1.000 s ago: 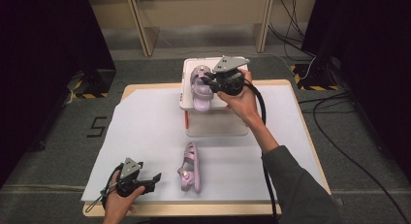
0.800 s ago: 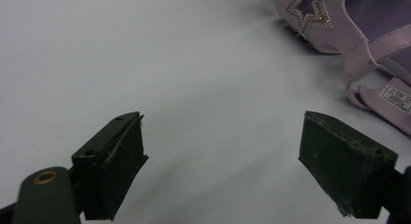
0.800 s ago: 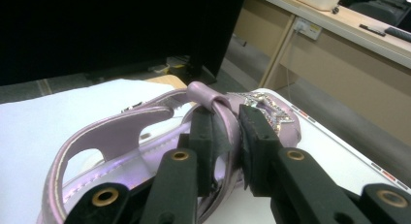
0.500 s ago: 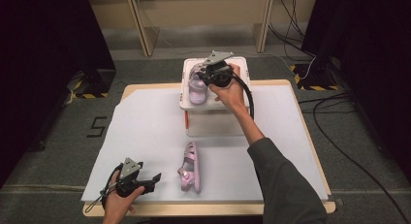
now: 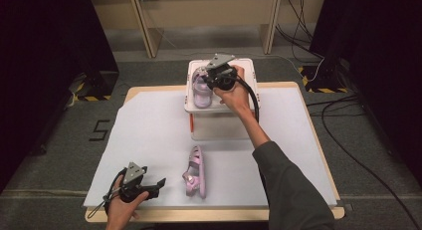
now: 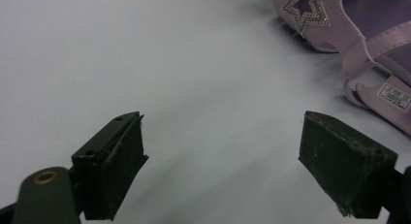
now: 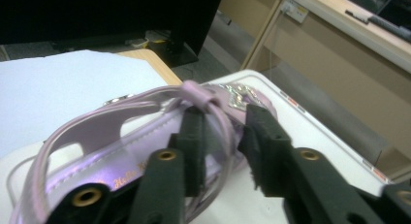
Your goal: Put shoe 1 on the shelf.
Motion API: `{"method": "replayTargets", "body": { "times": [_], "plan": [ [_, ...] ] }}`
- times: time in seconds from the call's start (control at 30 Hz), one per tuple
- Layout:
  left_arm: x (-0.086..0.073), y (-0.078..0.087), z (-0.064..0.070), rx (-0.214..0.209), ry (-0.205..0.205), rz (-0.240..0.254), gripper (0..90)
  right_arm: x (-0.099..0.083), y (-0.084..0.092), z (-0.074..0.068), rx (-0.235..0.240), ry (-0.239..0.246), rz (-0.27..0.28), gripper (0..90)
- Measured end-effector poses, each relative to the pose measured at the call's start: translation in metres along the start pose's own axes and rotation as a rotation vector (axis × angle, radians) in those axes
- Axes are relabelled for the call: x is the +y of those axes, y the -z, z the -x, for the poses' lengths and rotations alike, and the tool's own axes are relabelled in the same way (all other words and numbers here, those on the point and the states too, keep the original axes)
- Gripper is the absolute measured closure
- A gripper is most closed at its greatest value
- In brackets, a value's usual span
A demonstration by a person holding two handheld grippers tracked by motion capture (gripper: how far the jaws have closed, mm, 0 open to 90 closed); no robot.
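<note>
Work in hand reads as a pair of pink sandals going into the white bin [image 5: 251,78] at the far edge of the tabletop [image 5: 149,140]; judged about half done. Your right claw [image 5: 215,80] is over the bin, its jaws narrowed on a thin lilac strap of the first sandal [image 5: 201,88]. In the right gripper view the strap [image 7: 213,117] runs between the two black pads and the sandal's side lies across the bin's white rim [image 7: 310,122]. From the high view the shoe sits within the bin's outline, but you cannot tell whether its sole rests on the bottom or hangs from the strap. So the first sandal is at its place but not yet let go. The second sandal [image 5: 194,170] lies flat on the white sheet near the front edge, well apart from the bin, untouched. Your left claw [image 5: 158,182] rests low on the tabletop just beside it, jaws wide with nothing between them; in the left gripper view that sandal [image 6: 349,35] lies ahead and off to the upper right. Left to do, by my reading: release the first sandal, then grip, carry and drop the second.
</note>
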State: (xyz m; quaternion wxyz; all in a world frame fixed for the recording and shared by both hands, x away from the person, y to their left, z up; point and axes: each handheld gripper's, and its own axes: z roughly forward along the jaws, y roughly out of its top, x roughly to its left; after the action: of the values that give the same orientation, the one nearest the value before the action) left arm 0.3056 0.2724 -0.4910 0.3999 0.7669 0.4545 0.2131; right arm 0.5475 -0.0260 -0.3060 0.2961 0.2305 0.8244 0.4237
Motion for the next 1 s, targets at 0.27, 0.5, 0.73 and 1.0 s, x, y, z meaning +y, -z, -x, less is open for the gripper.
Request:
{"method": "replayTargets", "body": {
  "times": [0.27, 0.5, 0.73, 1.0],
  "plan": [
    [0.0, 0.0, -0.001, 0.001, 0.002, 0.0, 15.6, -0.003, 0.006, 0.0, 0.009, -0.082, -0.001, 51.1],
    [-0.001, 0.0, 0.0, 0.004, 0.005, 0.002, 15.6, 0.0, 0.042, -0.01, 0.034, -0.158, 0.066, 38.1],
    [-0.001, 0.0, -0.001, 0.009, 0.009, 0.003, 15.6, -0.017, 0.085, -0.052, 0.153, -0.107, 0.132, 37.3],
    [-0.001, 0.001, -0.001, 0.015, 0.008, -0.002, 15.6, -0.052, 0.105, -0.092, 0.277, -0.1, 0.129, 37.1]
  ]
}}
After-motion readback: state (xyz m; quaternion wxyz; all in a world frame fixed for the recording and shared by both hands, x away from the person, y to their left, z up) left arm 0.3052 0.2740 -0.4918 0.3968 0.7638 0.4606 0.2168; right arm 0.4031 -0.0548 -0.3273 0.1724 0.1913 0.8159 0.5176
